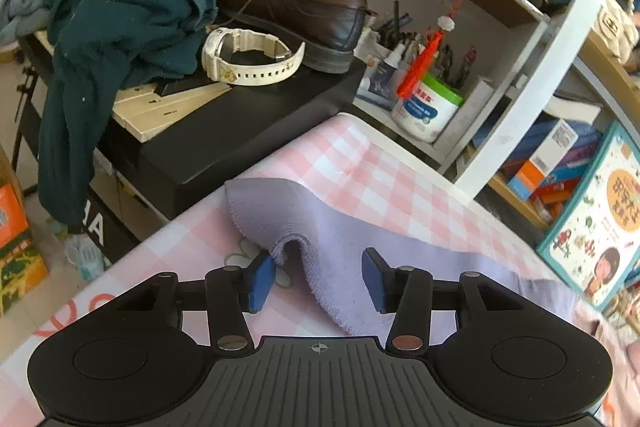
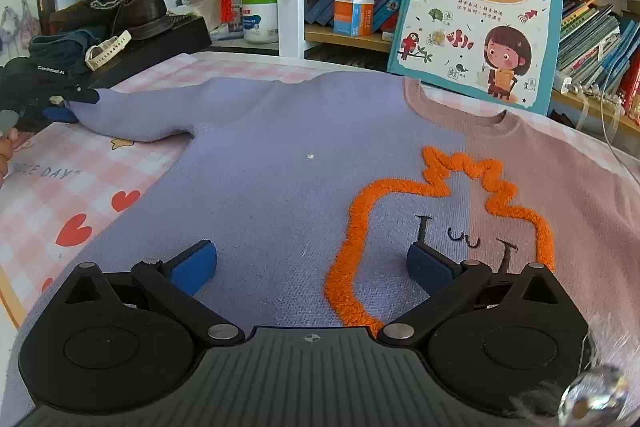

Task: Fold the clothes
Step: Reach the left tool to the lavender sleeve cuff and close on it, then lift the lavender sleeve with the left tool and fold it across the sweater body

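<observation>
Lilac sleeve cuff between left gripper pads, not clamped; right gripper spread wide over sweater.
Risk: cuff near tabletop's left edge; pads catch only the hem ridge, sleeve slips.

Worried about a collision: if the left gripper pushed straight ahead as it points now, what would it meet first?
Most likely the lavender sleeve cuff, bunched between the left gripper fingers. Beyond it lies the pink checked tablecloth, then probably the shelf; depth there is unclear.
</observation>
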Motion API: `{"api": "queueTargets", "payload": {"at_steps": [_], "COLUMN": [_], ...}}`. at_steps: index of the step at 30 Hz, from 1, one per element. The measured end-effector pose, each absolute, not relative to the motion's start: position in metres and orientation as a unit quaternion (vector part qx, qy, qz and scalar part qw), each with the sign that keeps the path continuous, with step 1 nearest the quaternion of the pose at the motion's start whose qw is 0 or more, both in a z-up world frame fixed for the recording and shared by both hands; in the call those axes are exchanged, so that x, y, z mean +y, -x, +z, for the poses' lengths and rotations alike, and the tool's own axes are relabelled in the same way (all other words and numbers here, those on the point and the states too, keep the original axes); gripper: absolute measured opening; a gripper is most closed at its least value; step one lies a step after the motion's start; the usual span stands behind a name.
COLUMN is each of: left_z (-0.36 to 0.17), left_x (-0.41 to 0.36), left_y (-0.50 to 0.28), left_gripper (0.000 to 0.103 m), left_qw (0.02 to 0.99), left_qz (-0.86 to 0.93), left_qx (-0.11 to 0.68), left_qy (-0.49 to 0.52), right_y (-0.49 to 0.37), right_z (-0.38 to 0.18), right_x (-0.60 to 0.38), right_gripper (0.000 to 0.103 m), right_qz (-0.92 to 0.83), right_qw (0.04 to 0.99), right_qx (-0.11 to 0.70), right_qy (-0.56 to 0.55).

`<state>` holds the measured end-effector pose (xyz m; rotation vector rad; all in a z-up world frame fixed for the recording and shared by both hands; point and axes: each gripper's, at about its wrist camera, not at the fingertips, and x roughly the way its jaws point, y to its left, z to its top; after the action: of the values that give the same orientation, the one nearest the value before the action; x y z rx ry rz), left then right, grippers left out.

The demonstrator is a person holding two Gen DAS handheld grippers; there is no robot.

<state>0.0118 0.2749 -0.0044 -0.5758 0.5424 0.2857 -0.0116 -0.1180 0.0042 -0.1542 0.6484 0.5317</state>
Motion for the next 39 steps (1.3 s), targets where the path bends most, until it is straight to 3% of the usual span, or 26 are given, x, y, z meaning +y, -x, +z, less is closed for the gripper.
{"api": "queueTargets", "payload": {"at_steps": [4,13,15,19,21,23,25,35,39], "left_z": [-0.004,-0.004,-0.004,-0.007,-0.009,-0.011,-0.014,0.016,0.046], "left_x": [0.267,0.263,0.266,0.275,0.28,0.284,0.288,0.252,0.225], "left_y": [-0.015,-0.018,-0.019,-0.018,-0.017,-0.017,-0.016,-0.016,-0.016], "left_gripper": [0.055,0.054,0.052,0.036,0.028,0.012,0.006,0.004,0.004], "left_qw": [0.915,0.906,0.904,0.899,0.896,0.893,0.89,0.919,0.935], "left_qz": [0.121,0.129,0.13,0.136,0.14,0.147,0.15,0.134,0.101], "left_qx": [0.265,0.261,0.26,0.257,0.256,0.257,0.257,0.248,0.228], "left_qy": [0.281,0.307,0.314,0.326,0.335,0.34,0.346,0.275,0.253], "right_y": [0.012,0.012,0.012,0.017,0.02,0.025,0.03,0.044,0.045], "right_z": [0.004,0.005,0.006,0.009,0.01,0.011,0.011,0.004,0.003], "right_x": [-0.118,-0.118,-0.123,-0.151,-0.173,-0.201,-0.225,-0.301,-0.292], "right_gripper": [0.102,0.102,0.102,0.102,0.102,0.102,0.102,0.102,0.103], "right_qz": [0.257,0.256,0.249,0.232,0.235,0.234,0.216,0.159,0.151], "right_qw": [0.911,0.911,0.915,0.921,0.921,0.922,0.927,0.934,0.934], "right_qx": [0.314,0.313,0.311,0.301,0.3,0.299,0.298,0.318,0.322], "right_qy": [0.077,0.076,0.069,0.088,0.084,0.071,0.073,0.013,0.041]}}
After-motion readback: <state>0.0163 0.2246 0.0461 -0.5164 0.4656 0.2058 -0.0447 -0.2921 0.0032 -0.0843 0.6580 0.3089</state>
